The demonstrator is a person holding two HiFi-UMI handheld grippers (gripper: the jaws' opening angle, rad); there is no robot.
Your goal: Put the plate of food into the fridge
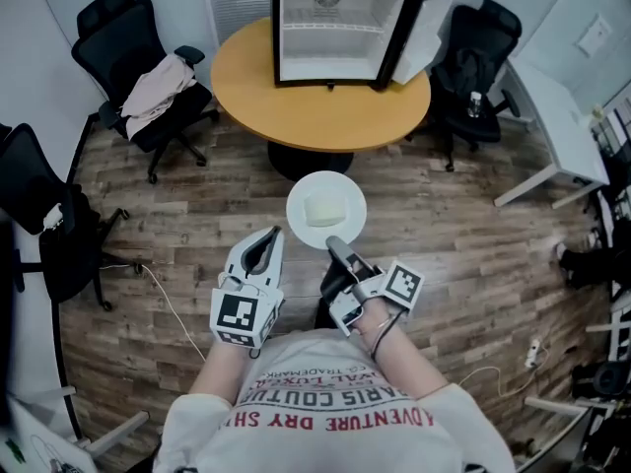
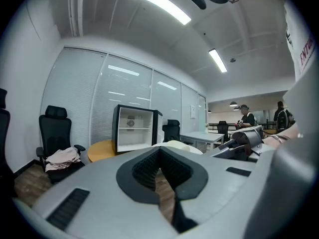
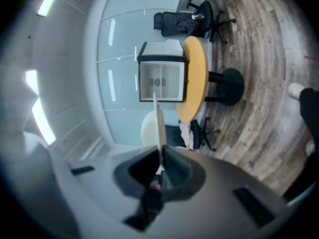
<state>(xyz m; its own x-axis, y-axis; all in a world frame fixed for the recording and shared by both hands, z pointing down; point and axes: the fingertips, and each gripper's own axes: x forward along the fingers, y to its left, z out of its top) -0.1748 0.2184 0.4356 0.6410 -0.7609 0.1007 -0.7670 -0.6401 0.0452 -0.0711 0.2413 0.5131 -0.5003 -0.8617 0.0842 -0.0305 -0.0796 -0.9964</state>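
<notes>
Setting: office meeting room. Evidence: black swivel chairs (image 1: 106, 16) around a round wooden desk (image 1: 246, 92), glass partition walls (image 2: 124, 91) (slatted blinds on some), ceiling strip lights (image 2: 158, 4), white desk (image 1: 557, 116), wood-plank floor (image 1: 473, 264).

A round wooden table (image 1: 325, 116) stands on a plank floor (image 1: 473, 264). A black chair (image 1: 108, 18) to its left carries pale clothing (image 1: 158, 87). Another chair (image 1: 478, 77) sits at the table's right, with a white desk (image 1: 557, 131) just beyond. A third chair (image 1: 44, 220) stands at the left edge, a white cable (image 1: 173, 308) near it. Strip lights (image 2: 159, 4) line the ceiling, and a person (image 2: 245, 118) stands far off.
</notes>
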